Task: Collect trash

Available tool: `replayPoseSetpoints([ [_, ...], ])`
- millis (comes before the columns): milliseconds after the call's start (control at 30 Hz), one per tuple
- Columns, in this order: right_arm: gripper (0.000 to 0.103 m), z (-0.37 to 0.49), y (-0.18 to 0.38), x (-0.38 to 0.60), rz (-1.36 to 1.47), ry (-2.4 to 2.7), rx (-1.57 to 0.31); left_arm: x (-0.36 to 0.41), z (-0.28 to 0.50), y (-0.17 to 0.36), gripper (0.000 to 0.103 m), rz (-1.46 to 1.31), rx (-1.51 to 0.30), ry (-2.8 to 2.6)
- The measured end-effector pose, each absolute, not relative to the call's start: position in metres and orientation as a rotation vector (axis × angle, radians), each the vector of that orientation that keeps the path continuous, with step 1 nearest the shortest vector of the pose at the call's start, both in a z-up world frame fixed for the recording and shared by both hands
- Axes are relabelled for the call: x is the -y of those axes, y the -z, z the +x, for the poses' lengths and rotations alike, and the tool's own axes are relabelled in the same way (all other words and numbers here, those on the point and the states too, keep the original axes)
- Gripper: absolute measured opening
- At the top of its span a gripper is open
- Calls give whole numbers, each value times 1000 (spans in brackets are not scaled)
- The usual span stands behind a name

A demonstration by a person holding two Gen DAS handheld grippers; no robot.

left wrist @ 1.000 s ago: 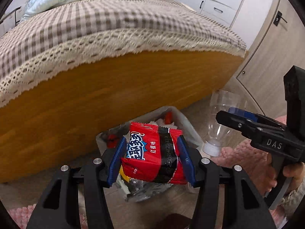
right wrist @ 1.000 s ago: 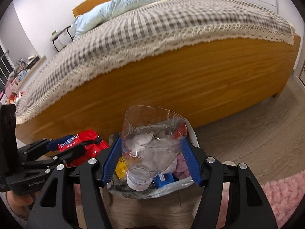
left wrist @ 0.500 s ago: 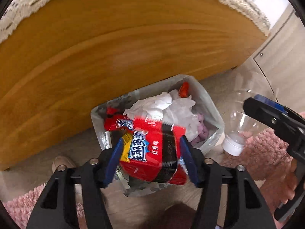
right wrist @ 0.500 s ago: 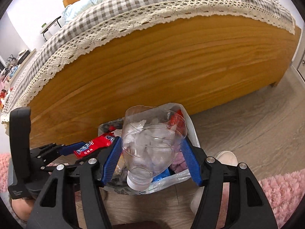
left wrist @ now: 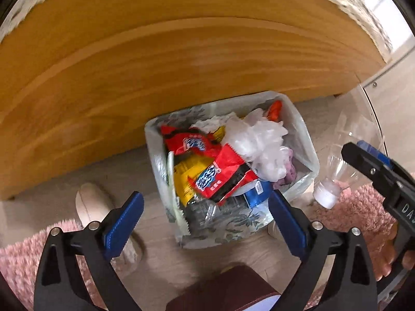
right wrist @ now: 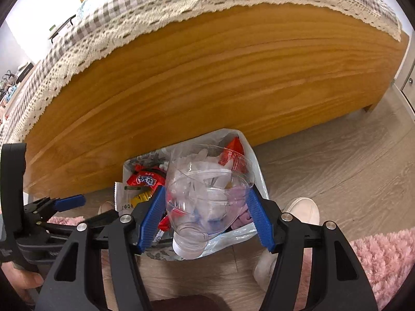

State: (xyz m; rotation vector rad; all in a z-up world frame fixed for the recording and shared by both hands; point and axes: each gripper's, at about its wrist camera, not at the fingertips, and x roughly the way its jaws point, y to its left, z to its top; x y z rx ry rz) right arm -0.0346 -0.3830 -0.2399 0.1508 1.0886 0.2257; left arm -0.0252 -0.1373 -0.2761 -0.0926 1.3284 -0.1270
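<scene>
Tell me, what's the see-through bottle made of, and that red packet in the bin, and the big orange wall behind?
The bottle looks like thin clear plastic: you see the trash through it, and it has a white cap. The red packet seems to be shiny plastic film, crinkled and glossy. The orange wall is the bed frame, probably varnished wood, since grain lines run along it.

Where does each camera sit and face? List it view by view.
Left wrist: on the left gripper, jaws opening and empty, looking down into the trash bag; a shoe shows.
Right wrist: on the right gripper, which clamps a cut plastic bottle over the bag; a hand shows.
Both share bag, bed frame, and each other's gripper.
</scene>
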Motion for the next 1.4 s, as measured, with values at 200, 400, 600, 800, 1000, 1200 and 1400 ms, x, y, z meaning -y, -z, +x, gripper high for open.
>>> replayPoseSetpoints([
  [200, 62, -26, 252, 371, 118, -230, -1133, 132, -26, 279, 94, -110, -1340, 106],
  [400, 64, -15, 272, 360, 152, -231, -1232, 120, -28, 280, 94, -135, -1339, 80],
  [600, 77, -5, 282, 361, 202, -199, -1304, 108, -31, 282, 94, -158, -1341, 56],
  [800, 77, -6, 284, 358, 180, -185, -1301, 103, -31, 284, 94, -167, -1341, 45],
  [1000, 82, -7, 284, 358, 158, -177, -1304, 108, -31, 283, 94, -149, -1330, 46],
  [1200, 88, -11, 277, 355, 81, -178, -1271, 109, -31, 281, 94, -117, -1317, 40],
  [1400, 95, -18, 265, 352, -1, -195, -1224, 108, -33, 278, 94, -92, -1299, 19],
])
